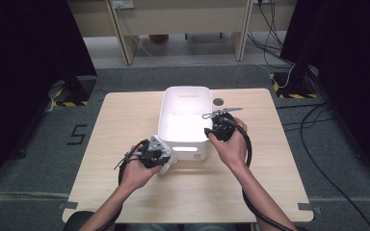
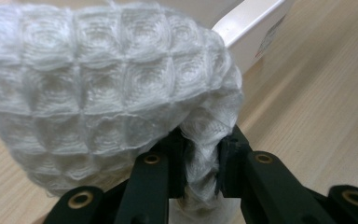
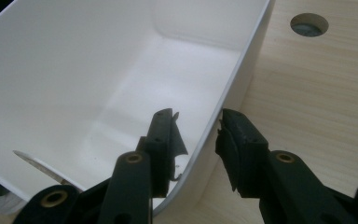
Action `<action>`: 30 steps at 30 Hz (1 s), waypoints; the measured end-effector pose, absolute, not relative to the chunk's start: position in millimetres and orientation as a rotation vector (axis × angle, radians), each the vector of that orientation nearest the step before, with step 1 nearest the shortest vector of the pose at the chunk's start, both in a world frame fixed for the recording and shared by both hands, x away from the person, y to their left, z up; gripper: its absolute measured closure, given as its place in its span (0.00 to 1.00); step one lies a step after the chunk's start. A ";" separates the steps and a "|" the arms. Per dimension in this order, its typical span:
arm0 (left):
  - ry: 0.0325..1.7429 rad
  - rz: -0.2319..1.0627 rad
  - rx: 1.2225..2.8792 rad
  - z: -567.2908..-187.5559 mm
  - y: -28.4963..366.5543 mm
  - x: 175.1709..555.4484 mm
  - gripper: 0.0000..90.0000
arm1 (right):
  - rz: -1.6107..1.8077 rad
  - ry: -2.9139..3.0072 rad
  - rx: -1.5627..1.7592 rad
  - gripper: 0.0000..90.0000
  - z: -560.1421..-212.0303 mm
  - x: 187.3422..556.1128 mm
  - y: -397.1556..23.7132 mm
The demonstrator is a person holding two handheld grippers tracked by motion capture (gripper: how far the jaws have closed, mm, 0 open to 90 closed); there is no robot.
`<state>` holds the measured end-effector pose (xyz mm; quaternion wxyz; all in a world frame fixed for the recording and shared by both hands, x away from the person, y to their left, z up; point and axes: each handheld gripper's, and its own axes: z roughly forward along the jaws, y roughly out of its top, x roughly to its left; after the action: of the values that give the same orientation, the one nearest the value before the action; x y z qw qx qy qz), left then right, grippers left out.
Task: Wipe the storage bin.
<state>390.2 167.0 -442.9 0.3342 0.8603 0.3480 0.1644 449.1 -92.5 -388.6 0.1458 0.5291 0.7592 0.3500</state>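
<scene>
White bin [image 1: 183,120], mid-worktop [image 1: 125,192]: landmark. Left tongs [image 2: 200,161], at bin's near-left corner, pinch a white waffle-weave cloth [image 2: 102,93], likely for dropping in. Right tongs [image 3: 196,140] straddle bin's right wall, half-wide, apparently steadying it; contact unclear.

One white bin [image 1: 183,120], one white waffle cloth [image 2: 107,98], two claws, and seemingly one table hole [image 3: 309,24].

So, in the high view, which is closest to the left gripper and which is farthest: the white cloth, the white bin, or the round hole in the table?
1. White cloth, pinched in the left gripper.
2. White bin, just beyond it, mid-table.
3. Round hole, past the bin's far right corner.
</scene>
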 end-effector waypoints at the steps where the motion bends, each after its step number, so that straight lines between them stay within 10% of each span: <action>1: 0.910 0.427 2.247 -443.6 167.1 390.5 0.85 | 1.002 2.184 1.521 0.74 -388.7 448.5 -91.6; 30: 0.937 0.385 2.272 -460.1 154.4 393.7 0.85 | 0.966 2.187 1.514 0.74 -393.5 447.4 -87.6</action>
<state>393.7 154.4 -460.1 0.3211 0.8650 0.3568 0.1464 447.4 -87.6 -393.5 0.1553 0.5285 0.7635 0.3371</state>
